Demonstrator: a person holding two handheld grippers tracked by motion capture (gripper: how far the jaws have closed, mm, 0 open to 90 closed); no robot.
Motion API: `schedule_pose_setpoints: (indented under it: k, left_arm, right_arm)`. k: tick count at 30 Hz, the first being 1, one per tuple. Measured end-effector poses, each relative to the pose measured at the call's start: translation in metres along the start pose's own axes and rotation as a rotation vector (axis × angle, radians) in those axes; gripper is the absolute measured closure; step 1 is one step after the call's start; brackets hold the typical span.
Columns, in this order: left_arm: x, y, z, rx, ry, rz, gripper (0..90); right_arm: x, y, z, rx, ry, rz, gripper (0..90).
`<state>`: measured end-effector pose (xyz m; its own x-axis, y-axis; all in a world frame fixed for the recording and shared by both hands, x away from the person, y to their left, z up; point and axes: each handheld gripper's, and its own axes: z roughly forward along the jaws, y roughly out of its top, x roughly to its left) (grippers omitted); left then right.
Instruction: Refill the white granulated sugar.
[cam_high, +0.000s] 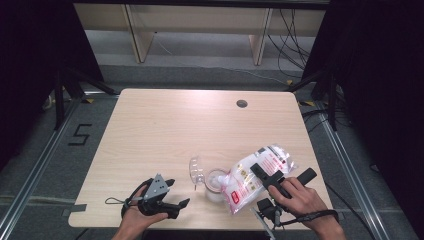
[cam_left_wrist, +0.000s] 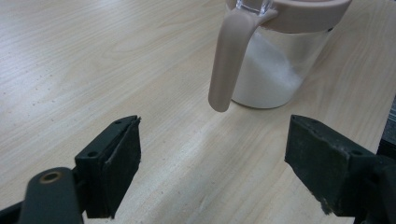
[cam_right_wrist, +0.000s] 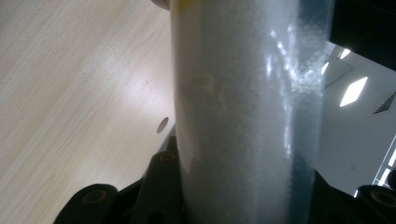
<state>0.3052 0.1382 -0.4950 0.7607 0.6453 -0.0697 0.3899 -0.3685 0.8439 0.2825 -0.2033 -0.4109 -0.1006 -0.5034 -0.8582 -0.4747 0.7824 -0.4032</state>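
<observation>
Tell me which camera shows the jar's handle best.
The left gripper view: the beige handle hangs close and sharp down the jar. In the high view the jar is small and its handle indistinct; the right gripper view gives the bag.

We see a lab: black curtains (cam_high: 30, 60) at both sides, cables (cam_high: 292, 40) on the grey floor, metal rails (cam_high: 30, 175) around the bench (cam_high: 165, 125).

Wooden table (cam_high: 165, 130) on a grey floor

Round cable hole (cam_high: 242, 103) near the table's far edge — pale shelving (cam_high: 200, 22) beyond, black cables (cam_high: 292, 42) trailing at its right, tripod legs (cam_high: 70, 82) left.
</observation>
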Motion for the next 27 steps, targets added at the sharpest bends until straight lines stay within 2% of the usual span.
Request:
schedule_pose_setpoints:
  k: [1, 2, 14, 19, 20, 21, 22, 25, 27]
  left_arm:
    - [0.0000, 0.0000, 0.0000, 0.000, 0.001, 0.001, 18.0]
    - [-0.0001, -0.0002, 0.0002, -0.005, 0.002, 0.002, 18.0]
    - [-0.0002, -0.0003, 0.0003, -0.009, 0.005, -0.002, 18.0]
    - [-0.0002, -0.0003, 0.0003, -0.008, 0.004, -0.002, 18.0]
    - [-0.0002, -0.0003, 0.0002, -0.008, 0.004, -0.001, 18.0]
    - [-0.0002, -0.0003, 0.0002, -0.008, 0.004, -0.002, 18.0]
    - [-0.0001, -0.0003, 0.0002, -0.008, 0.004, -0.001, 18.0]
    - [0.0000, -0.0003, 0.0002, -0.006, 0.006, 0.000, 18.0]
    - [-0.0002, -0.0004, 0.0003, -0.004, 0.003, -0.001, 18.0]
  right_arm:
    - [0.0008, -0.0001, 0.0000, 0.000, 0.002, 0.012, 74.3]
    - [-0.0008, -0.0014, 0.0005, -0.007, 0.001, -0.019, 74.4]
    - [0.0021, -0.0047, -0.0004, -0.012, 0.006, 0.028, 75.9]
    - [0.0008, -0.0044, 0.0007, -0.030, 0.004, 0.014, 76.7]
    - [0.0024, -0.0044, -0.0001, -0.020, 0.006, 0.032, 76.8]
    - [0.0013, -0.0044, 0.0008, -0.032, 0.006, 0.022, 76.9]
    - [0.0034, -0.0045, 0.0001, -0.023, 0.006, 0.046, 77.0]
    - [0.0042, -0.0046, 0.0008, -0.025, -0.001, 0.046, 77.3]
    - [0.0046, -0.0049, 0.0012, -0.029, 0.010, 0.054, 77.4]
